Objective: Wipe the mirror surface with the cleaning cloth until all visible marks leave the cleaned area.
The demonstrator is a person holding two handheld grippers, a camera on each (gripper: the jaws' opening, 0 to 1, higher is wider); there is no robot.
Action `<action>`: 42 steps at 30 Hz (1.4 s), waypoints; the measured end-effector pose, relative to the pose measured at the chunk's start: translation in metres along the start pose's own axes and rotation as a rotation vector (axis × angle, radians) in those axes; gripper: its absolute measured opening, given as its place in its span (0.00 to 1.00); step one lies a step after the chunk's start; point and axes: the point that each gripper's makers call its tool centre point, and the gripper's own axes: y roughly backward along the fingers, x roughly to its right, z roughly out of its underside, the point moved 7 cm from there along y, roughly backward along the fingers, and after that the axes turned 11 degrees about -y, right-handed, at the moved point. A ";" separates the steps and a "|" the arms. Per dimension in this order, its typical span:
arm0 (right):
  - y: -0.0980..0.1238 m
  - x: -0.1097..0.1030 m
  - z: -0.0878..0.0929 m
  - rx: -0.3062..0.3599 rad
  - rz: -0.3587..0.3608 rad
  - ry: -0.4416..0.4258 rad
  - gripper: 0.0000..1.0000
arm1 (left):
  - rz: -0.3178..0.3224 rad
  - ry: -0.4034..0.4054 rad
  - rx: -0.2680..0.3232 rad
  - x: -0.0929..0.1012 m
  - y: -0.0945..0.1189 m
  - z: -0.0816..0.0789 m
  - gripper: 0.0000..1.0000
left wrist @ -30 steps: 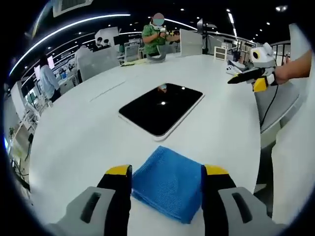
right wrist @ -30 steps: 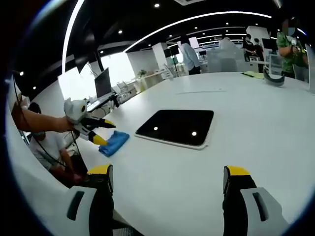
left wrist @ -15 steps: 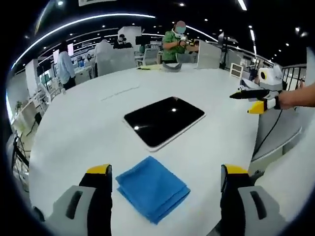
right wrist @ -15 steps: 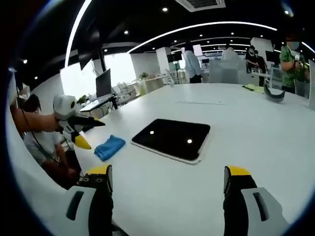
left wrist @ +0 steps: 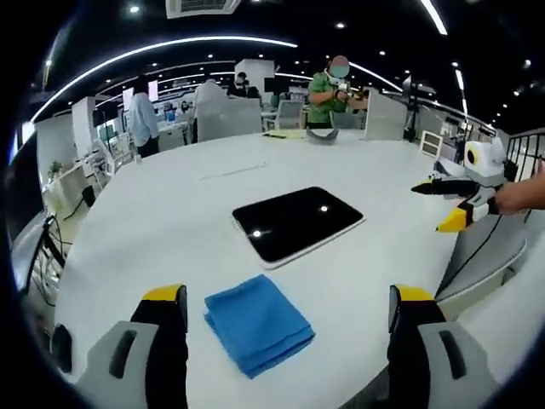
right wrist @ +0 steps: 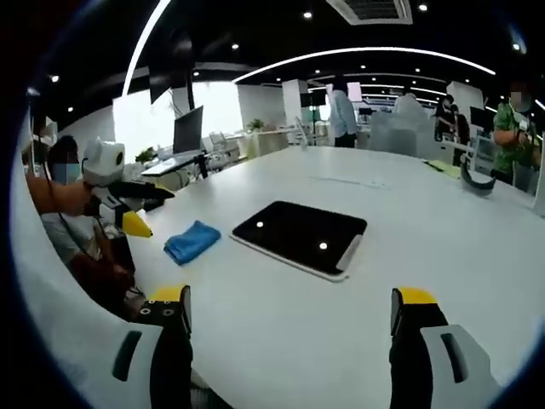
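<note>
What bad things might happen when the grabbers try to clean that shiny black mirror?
1. The blue cloth lies folded flat on the white table; the open left gripper might pinch just the top layer, so it could unfold or slip.
2. The mirror lies loose, with nothing holding it; wiping might push it toward the table edge.
3. The right gripper is open and hovers near the mirror; its hard tips might bump the glass.

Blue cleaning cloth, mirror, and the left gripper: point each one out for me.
blue cleaning cloth [left wrist: 258,323], left gripper view, middle of the folded top.
mirror [left wrist: 296,221], left gripper view, centre of the dark glass.
left gripper [left wrist: 288,308], left gripper view, midway between its yellow fingertips.
</note>
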 end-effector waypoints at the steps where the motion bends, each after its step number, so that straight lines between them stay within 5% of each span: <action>1: 0.001 0.000 -0.001 0.007 0.001 -0.004 0.98 | 0.000 -0.005 -0.013 0.001 -0.001 0.004 0.99; 9: 0.008 -0.002 -0.003 0.033 0.007 -0.020 0.98 | 0.004 -0.030 -0.049 0.007 -0.001 0.016 0.99; 42: 0.011 0.002 0.014 -0.009 0.042 -0.058 0.97 | 0.032 -0.057 -0.038 0.007 0.004 0.011 0.99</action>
